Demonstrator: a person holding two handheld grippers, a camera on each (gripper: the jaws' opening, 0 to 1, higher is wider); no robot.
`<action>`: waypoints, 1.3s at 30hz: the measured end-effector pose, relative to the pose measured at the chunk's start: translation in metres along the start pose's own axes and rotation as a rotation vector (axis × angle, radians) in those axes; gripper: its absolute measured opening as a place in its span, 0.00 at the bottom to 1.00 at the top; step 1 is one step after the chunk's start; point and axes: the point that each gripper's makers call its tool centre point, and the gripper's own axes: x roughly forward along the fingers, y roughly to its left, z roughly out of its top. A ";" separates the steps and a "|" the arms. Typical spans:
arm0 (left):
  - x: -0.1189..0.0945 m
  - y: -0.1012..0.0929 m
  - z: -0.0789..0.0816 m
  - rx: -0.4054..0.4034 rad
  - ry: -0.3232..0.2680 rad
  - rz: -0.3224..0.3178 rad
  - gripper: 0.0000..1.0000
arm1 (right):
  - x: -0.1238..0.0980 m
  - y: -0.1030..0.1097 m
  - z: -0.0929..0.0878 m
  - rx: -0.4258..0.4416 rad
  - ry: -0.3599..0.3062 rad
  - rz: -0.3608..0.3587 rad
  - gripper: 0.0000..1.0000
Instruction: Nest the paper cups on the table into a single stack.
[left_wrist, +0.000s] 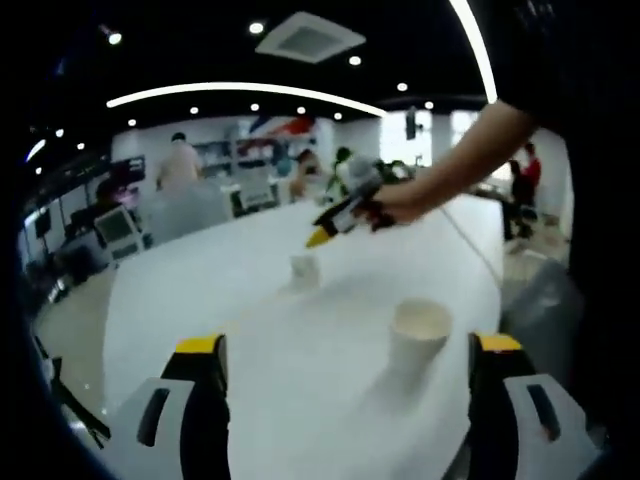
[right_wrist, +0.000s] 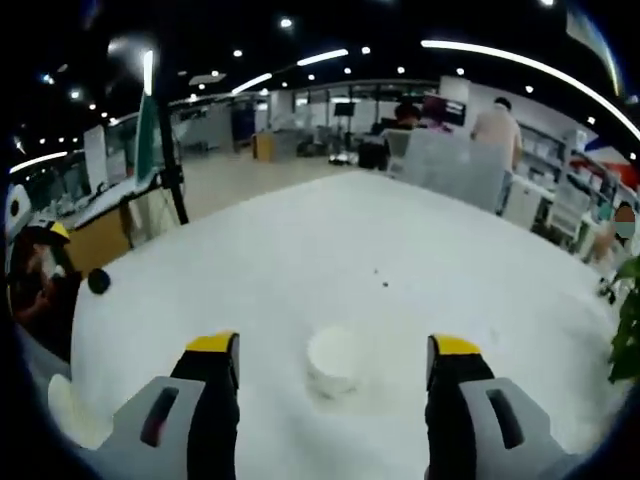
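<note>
The right tool (right_wrist: 335, 365), jaws spread, is lining up on an upright cup (right_wrist: 333, 360) sitting dead ahead on the worktop (right_wrist: 400, 250).

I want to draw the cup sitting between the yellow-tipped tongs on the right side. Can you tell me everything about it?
The paper cup is plain white and looks like thin paper, with a round rim. It stands on the white table by itself, nothing stacked in or on it. It sits between the two open jaws of the right tongs, which have yellow tips, and neither jaw touches it. Whether it stands mouth up or down is too blurry to tell.
</note>
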 end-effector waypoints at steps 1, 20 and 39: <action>0.000 0.000 0.000 -0.003 0.001 0.002 1.00 | 0.002 0.000 -0.001 -0.004 -0.001 -0.005 0.69; -0.005 0.003 -0.018 -0.033 0.032 0.024 1.00 | 0.039 0.003 -0.036 -0.017 0.095 0.071 0.34; -0.013 -0.001 -0.014 0.005 0.051 0.012 0.99 | -0.008 0.020 -0.022 0.007 0.044 0.093 0.33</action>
